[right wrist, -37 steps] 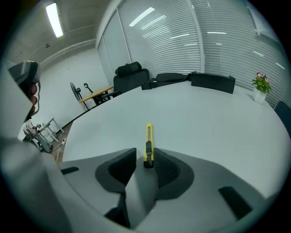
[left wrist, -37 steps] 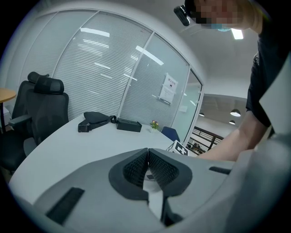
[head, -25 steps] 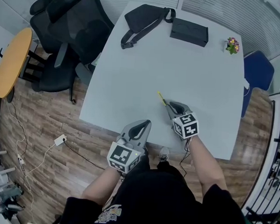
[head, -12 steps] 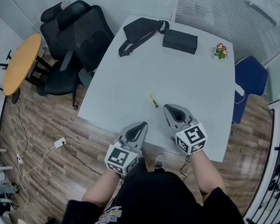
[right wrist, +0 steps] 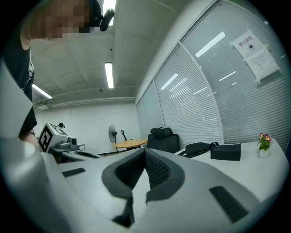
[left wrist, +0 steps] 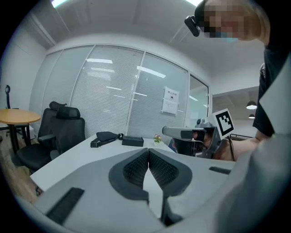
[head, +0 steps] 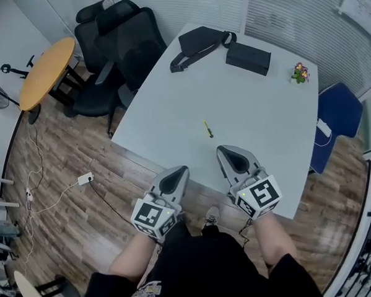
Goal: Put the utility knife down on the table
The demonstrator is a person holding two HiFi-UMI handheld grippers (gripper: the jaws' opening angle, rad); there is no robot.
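Utility knife [head: 207, 129], slim and yellow with a dark tip, lay flat on the white table [head: 268, 105], in the table's near half, with neither tool touching it. We could make out no brand on it.

The right gripper [head: 225, 151] hung over the table's near edge, well apart from the knife. Its jaws were pressed together with nothing between them. The left gripper [head: 179, 169] was held just off the same edge, above the wooden floor. Its jaws were likewise closed and empty. Each tool carried a cube of black-and-white square markers.

At the table's far end we saw a black sling bag [head: 200, 43], a black box [head: 248, 57] and a small pot of flowers [head: 300, 72]. Neither bag nor box showed a label that we could read. Black office chairs [head: 116, 42] stood by the table's left side, with a round wooden table [head: 47, 72] beyond them.

On the glass wall past the table's far end hung a paper notice [right wrist: 254, 54] with a red heading. Its writing was too small for us to read.
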